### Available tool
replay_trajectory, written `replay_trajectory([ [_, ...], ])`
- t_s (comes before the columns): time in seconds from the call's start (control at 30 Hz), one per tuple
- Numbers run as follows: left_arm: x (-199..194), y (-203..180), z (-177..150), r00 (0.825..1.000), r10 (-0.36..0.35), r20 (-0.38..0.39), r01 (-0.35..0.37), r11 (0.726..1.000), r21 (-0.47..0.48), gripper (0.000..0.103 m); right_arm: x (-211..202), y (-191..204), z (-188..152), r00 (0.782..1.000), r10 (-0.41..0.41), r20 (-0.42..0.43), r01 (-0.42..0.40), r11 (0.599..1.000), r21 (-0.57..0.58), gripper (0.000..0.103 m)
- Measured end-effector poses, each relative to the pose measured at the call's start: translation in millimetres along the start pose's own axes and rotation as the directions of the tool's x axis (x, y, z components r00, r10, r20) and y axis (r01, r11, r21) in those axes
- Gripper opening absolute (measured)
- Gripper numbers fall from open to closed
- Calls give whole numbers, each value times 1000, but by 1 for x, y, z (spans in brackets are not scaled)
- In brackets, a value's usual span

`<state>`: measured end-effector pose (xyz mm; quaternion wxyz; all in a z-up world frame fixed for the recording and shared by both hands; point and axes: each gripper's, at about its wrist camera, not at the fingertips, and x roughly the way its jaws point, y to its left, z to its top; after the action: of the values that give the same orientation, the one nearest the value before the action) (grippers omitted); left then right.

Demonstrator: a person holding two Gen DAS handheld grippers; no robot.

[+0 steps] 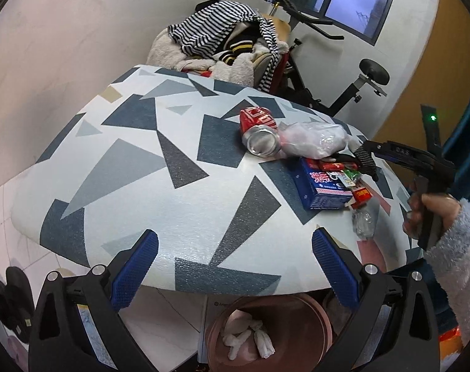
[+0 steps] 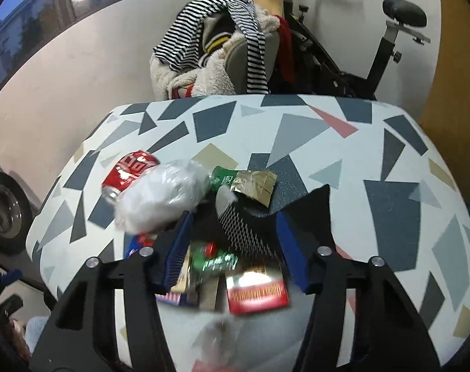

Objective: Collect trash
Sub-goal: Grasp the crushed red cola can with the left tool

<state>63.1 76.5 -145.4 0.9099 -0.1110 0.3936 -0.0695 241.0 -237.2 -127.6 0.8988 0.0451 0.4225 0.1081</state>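
Mostly undone, I judge: some tissues (image 1: 247, 338) lie in the bin (image 1: 323, 316) below the spread, empty left gripper (image 1: 235, 266), while can (image 2: 128, 173), bag (image 2: 163, 195), box (image 1: 320, 190) and wrappers (image 2: 218, 260) sit under the half-open right gripper (image 2: 235, 241), gripping nothing visibly.

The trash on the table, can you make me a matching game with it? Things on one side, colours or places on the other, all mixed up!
Things:
1. soda can
2. carton box
3. crumpled plastic bag
4. bin

Colours or places:
A. on the floor below the table edge, with white tissues inside
B. clear and see-through, lying right beside the can
C. red, lying on its side
D. dark blue, lying flat on the table

Right pairs: 1-C, 2-D, 3-B, 4-A
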Motion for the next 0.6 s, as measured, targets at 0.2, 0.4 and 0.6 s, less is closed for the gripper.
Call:
replay_trajectory([
  [0.2,4,0,0,1000,1,-8,-1,1000,10,97,23,-17,-1,997,49,-51,-44,995,93,13],
  [0.4,10,-3,2,1000,-8,-19,9,1000,14,97,-16,-34,-4,997,42,64,-51,988,147,7],
  [0.6,16,-7,9,999,-25,-20,25,1000,10,97,-70,-56,3,976,-26,216,-14,983,181,7],
])
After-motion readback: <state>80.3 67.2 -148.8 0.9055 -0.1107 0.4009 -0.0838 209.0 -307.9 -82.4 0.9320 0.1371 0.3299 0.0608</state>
